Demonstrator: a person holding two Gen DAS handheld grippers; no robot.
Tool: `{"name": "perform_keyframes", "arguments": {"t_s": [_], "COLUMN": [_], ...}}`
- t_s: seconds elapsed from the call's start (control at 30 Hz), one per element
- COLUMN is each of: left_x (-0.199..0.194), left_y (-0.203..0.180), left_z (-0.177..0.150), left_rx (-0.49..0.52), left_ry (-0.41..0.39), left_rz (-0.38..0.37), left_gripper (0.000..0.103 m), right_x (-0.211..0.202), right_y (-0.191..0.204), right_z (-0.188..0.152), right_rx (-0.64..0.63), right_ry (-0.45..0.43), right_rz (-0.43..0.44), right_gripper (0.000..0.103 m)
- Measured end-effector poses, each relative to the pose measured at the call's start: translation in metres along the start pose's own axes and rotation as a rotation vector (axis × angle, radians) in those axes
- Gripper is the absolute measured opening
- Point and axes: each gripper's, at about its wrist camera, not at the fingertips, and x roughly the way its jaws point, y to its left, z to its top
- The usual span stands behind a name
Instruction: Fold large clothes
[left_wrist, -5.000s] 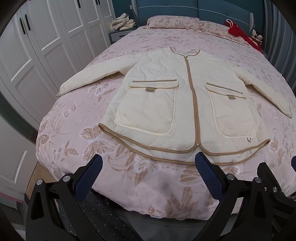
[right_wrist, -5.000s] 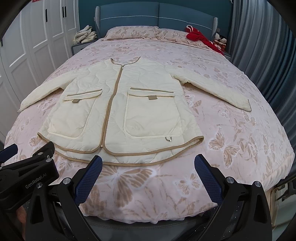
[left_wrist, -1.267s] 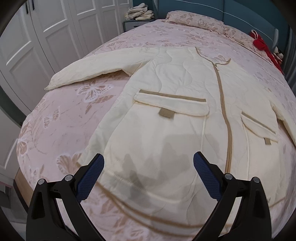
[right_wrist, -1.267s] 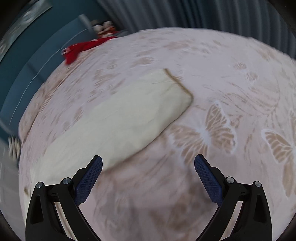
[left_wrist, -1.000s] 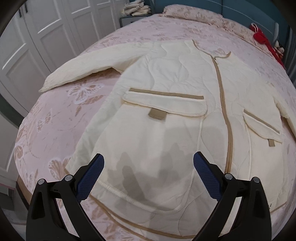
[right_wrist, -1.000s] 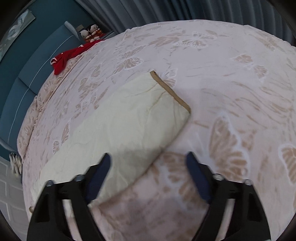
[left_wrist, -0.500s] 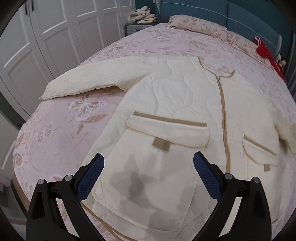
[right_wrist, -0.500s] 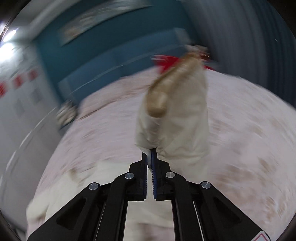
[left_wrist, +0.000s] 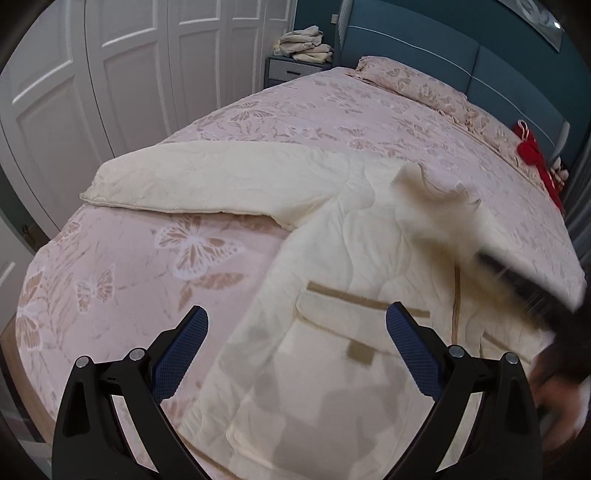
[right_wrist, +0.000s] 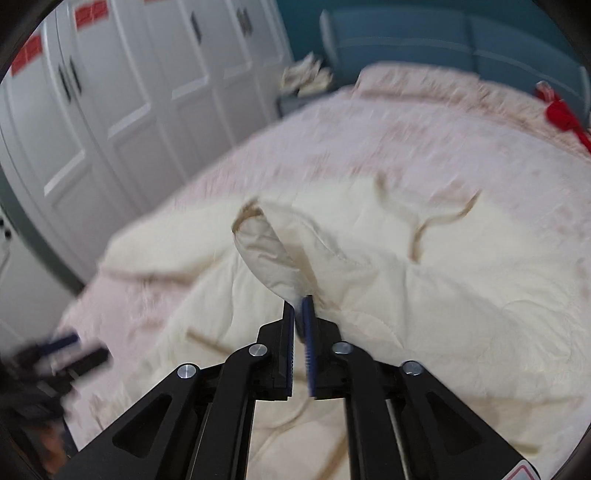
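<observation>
A big cream coat (left_wrist: 354, 236) lies spread out on the pink bed cover (left_wrist: 155, 258) with butterflies on it. One sleeve (left_wrist: 192, 181) of the coat lies flat on the cover, reaching out from the coat toward the white closet doors (left_wrist: 110, 74). The left gripper (left_wrist: 295, 343) hangs above the bottom part of the coat, near a front pocket with a tan tab (left_wrist: 360, 352), and its two blue pads stand wide apart with nothing between them. The right gripper (right_wrist: 298, 310) is over the middle of the coat. Its jaws have just been opening a little, but they are nearly together and pinch the cuff end of the other sleeve (right_wrist: 266, 243), which is lifted up and bent across the coat's chest. The tan collar edge (right_wrist: 436, 221) sits just past that sleeve. A red cloth (left_wrist: 532, 155) lies far from the coat, by the blue headboard (left_wrist: 443, 62). Folded clothes (left_wrist: 306, 44) sit on a small nightstand past the bed.
</observation>
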Motion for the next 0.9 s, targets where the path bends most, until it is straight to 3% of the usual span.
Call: {"name": "perform_keyframes", "arguments": {"t_s": [0.07,0.17,0.2,0.37,0.5,0.63,0.7,0.77,0.8,0.87,0.9], "left_x": [0.008,0.023,0.03,0.071,0.106,0.131,0.135,0.141,0.142,0.143,0.143], "left_y": [0.004,0.006,0.004,-0.018,-0.045,-0.066,-0.071,-0.078,-0.081,-0.082,-0.083], "left_z": [0.005,0.011,0.013,0.017,0.012,0.011,0.013,0.014,0.015,0.017,0.018], "left_rx": [-0.014,-0.052,-0.066,-0.085,-0.09,-0.13,-0.131,-0.124,-0.12,-0.104,-0.095], "left_ry": [0.015,0.039,0.053,0.14,0.219,0.282,0.28,0.3,0.308,0.305,0.303], "left_rz": [-0.025,-0.098,-0.132,-0.234,-0.281,-0.333,-0.33,-0.343,-0.329,-0.3,-0.292], "left_gripper": [0.095,0.095,0.095,0.095,0.094,0.087,0.081,0.061,0.058,0.029,0.021], "right_x": [0.024,0.038,0.034,0.0,-0.051,-0.081,-0.09,-0.092,-0.089,-0.078,-0.071], "right_y": [0.009,0.018,0.019,0.009,-0.066,-0.146,-0.181,-0.214,-0.223,-0.24,-0.246], "right_z": [-0.012,-0.038,-0.045,-0.07,-0.092,-0.103,-0.105,-0.106,-0.105,-0.102,-0.101], "right_rx": [0.009,0.022,0.027,0.102,0.346,0.555,0.652,0.74,0.761,0.806,0.821], "right_ry": [0.052,0.097,0.096,0.041,-0.042,-0.091,-0.122,-0.142,-0.144,-0.128,-0.119], "right_rz": [-0.007,0.004,0.006,0.049,-0.031,-0.156,-0.183,-0.207,-0.207,-0.222,-0.22], "right_gripper": [0.019,0.051,0.058,0.063,0.063,0.063,0.063,0.064,0.063,0.058,0.048]}}
